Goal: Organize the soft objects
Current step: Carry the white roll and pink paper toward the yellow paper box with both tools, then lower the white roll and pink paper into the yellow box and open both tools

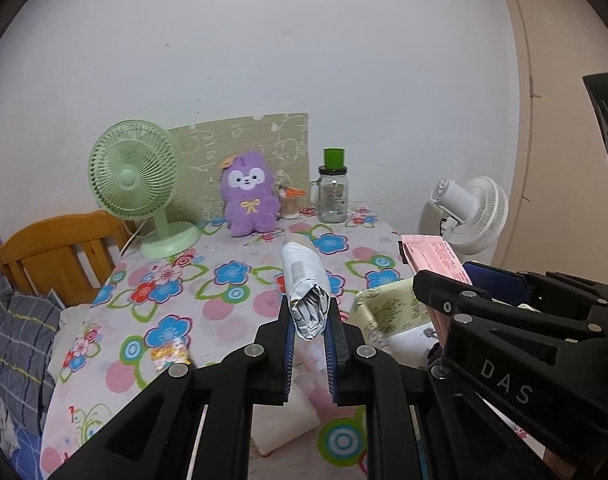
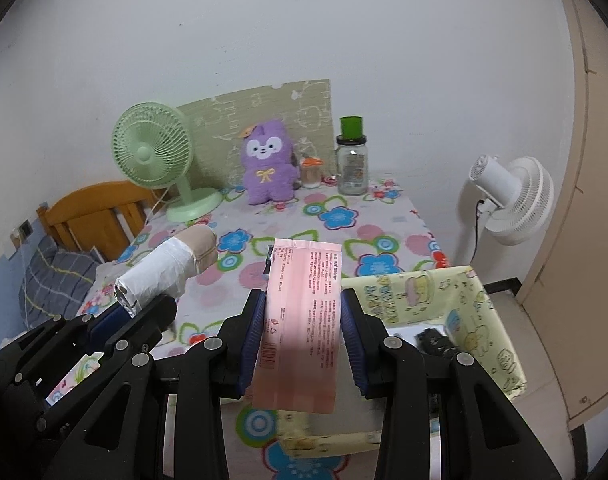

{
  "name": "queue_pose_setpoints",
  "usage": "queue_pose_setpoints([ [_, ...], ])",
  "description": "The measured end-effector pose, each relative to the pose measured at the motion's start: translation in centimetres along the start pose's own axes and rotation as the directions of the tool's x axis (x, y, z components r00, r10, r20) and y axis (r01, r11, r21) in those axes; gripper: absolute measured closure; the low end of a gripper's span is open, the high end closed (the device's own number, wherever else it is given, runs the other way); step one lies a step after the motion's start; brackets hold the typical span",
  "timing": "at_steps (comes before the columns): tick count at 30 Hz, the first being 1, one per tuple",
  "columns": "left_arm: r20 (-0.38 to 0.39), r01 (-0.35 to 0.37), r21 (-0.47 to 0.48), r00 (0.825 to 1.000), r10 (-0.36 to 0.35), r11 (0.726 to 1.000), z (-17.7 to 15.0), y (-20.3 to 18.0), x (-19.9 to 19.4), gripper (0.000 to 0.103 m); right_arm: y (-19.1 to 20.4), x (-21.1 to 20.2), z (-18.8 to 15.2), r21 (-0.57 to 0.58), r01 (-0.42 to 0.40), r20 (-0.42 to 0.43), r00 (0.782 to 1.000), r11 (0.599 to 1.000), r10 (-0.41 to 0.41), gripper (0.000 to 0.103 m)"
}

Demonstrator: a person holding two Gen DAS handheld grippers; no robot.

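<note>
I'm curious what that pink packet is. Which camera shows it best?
The right wrist view: the pink packet fills the centre, printed face toward the camera, clamped in the right gripper. The left wrist view shows only its upper part at the right, behind that gripper's black frame.

A home bedroom: a wooden bed frame [image 1: 56,248] with a checked pillow [image 1: 20,344] beside a table under a flowered cloth [image 1: 232,280], holding a green fan [image 1: 138,184] and purple plush toy [image 1: 248,196]
</note>
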State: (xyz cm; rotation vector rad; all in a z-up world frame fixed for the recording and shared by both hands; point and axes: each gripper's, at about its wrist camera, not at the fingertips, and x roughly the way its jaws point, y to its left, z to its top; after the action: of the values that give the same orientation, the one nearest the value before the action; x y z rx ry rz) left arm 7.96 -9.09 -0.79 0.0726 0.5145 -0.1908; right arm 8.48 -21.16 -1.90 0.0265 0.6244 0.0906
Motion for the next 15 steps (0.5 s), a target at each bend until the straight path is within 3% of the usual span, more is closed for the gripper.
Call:
queue_pose_setpoints([
  [15, -0.037, 0.083, 0.068, 0.996, -0.080, 0.994, -0.1, -5.2, 2.9, 0.092, -5.2, 0.8, -0.3, 0.043, 0.056, -0.007, 0.998, 0.998, -0.055, 0.062],
])
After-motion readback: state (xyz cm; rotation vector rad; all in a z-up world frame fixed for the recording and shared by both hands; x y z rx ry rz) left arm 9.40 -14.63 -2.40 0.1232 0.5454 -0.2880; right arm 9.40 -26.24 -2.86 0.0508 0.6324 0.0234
